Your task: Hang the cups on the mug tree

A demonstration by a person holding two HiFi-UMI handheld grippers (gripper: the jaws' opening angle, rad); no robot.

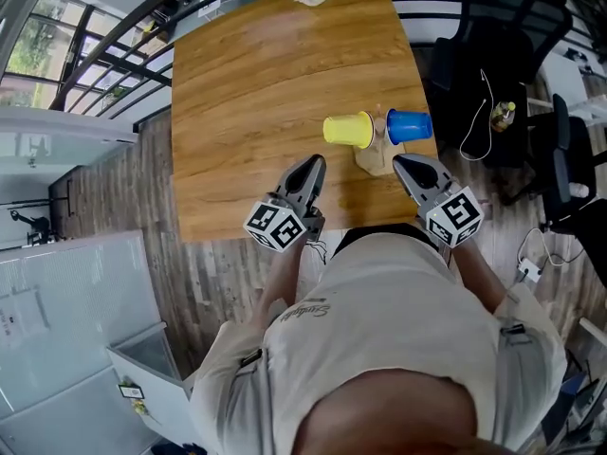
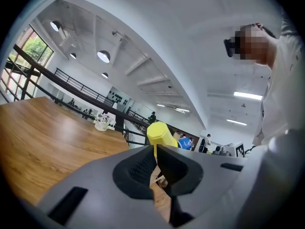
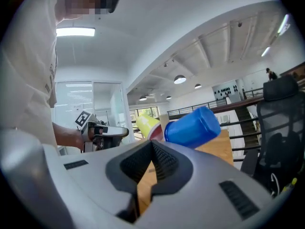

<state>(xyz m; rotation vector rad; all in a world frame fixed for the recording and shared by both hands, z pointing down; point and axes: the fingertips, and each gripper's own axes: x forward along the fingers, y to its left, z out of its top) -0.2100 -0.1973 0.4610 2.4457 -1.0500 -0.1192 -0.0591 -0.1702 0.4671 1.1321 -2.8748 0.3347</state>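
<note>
1. Plainly, we are looking at both cups up on the mug tree. The yellow cup is lying sideways on its left and the blue cup on its right, near the right edge of the table.
2. We are judging a knock to be the main risk. Both claws are hovering just short of the tree's base, and a careless sweep by either one could be tipping the tree or pushing a cup off it.
3. We are also noting that the cups are sitting tilted, not upright. If one is hooked only shallowly, a jolt to the table could be sliding it loose. We cannot tell how securely each one is hanging.
4. The tree is standing close to the table's edge, so a fallen cup could be rolling off onto the floor.
5. The left claw is pressed together and pinching nothing. The yellow cup is showing beyond its tips, apart from them.
6. The right claw is likewise pressed together and holding nothing. The blue cup is showing above and beyond its tips, not touching them.
</note>
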